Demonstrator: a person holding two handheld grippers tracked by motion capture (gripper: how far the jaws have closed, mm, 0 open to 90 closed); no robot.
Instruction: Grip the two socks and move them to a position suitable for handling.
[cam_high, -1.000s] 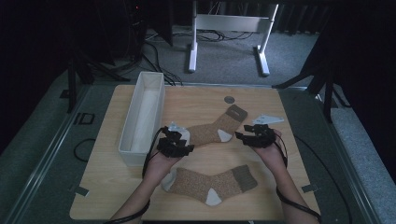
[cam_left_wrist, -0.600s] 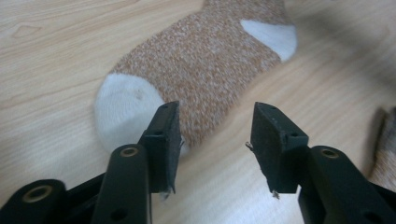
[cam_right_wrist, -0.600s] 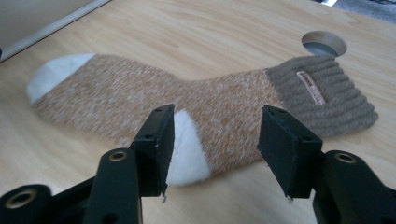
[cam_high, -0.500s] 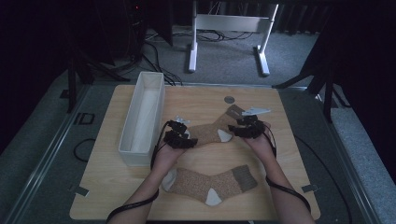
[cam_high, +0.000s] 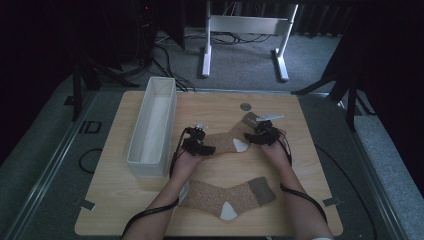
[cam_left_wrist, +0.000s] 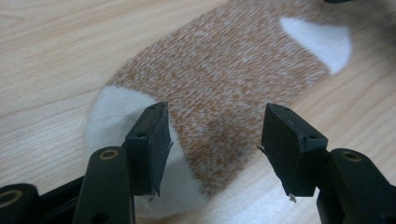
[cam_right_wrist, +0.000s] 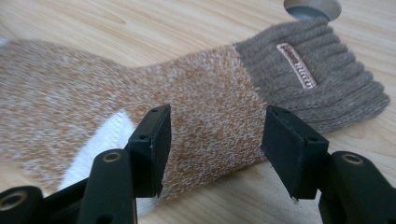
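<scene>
Two brown speckled socks lie flat on the wooden table (cam_high: 310, 165). My left gripper (cam_high: 209, 149) (cam_left_wrist: 215, 144) hovers low over the white toe (cam_left_wrist: 114, 112) of the far sock (cam_high: 227, 140) (cam_left_wrist: 224, 79). Its jaws have just been opening, with the sock under the gap and the pads clear of it. My right gripper (cam_high: 250, 138) (cam_right_wrist: 215, 144) is open too and has opened slightly wider. It sits over the same sock (cam_right_wrist: 196, 107) just short of the ribbed cuff (cam_right_wrist: 317, 79). The near sock (cam_high: 225, 195) lies untouched between my forearms.
A long white bin (cam_high: 152, 125) stands along the table's left side. A small grey disc (cam_high: 245, 106) (cam_right_wrist: 312, 7) lies just beyond the far sock's cuff. A white frame stand (cam_high: 245, 30) is on the floor behind the table.
Both grippers have moved away from me and down onto the far sock, the left to its toe and the right to its cuff end. The socks have not shifted.
</scene>
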